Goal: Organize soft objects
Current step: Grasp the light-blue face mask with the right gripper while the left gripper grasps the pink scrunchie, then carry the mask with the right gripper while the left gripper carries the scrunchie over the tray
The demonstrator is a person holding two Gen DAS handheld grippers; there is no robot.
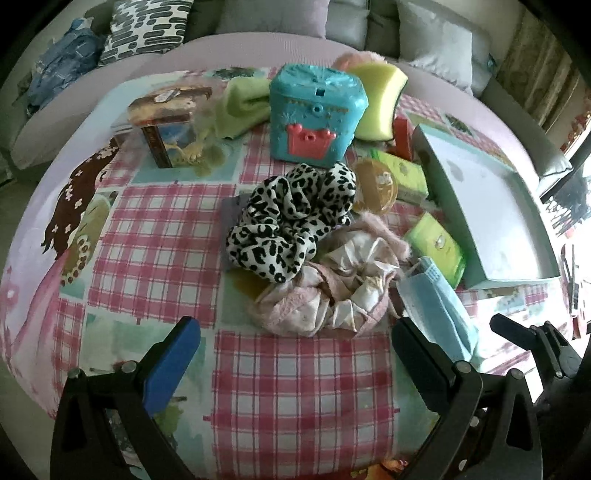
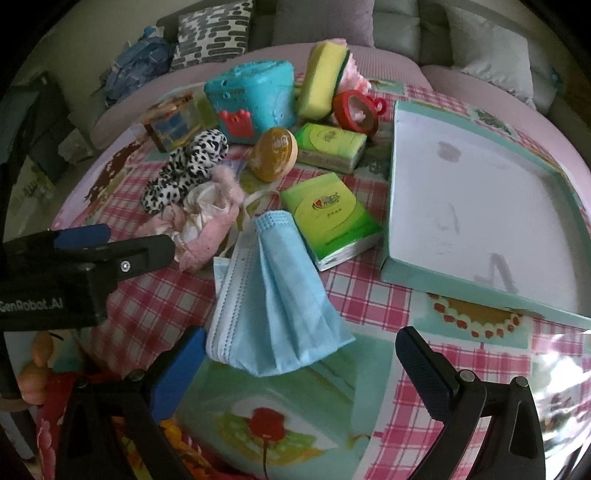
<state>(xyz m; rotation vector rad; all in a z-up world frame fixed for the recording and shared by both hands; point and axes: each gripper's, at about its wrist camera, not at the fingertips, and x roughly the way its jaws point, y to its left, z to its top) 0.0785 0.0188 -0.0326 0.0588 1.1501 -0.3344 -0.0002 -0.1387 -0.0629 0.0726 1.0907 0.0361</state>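
On the checked cloth (image 2: 369,295) a pile of soft and hard items is seen, with both grippers held low at the near edge. Left gripper (image 1: 295,354): jaws spread wide, nothing held; a pink scrunchie (image 1: 325,295) lies just ahead between the fingers, a leopard scrunchie (image 1: 284,221) touching it on the far side. Right gripper (image 2: 301,365): jaws likewise wide apart and empty; a blue mask (image 2: 273,295) lies folded just ahead of them, its near edge close to the left fingertip (image 2: 181,358). In the right view the left gripper's finger is seen from the side at the left, its tip next to the pink scrunchie. Two green tissue packs are present: one (image 2: 332,218) touching the mask's far right edge, the other (image 2: 328,147) further back. A round amber tin (image 2: 273,155) stands tilted on edge beside the far pack. A teal toy box (image 2: 251,107) with a red crown is upright behind the leopard scrunchie. A yellow sponge (image 2: 321,81) leans behind it, with a red ring (image 2: 354,114) just right of it. A small clear box (image 1: 166,125) and a green cloth (image 1: 240,107) sit left of the teal box. An empty tray (image 2: 461,184) with teal rim lies at the right, well apart from the mask. Cushions (image 1: 147,26) are seen at the back
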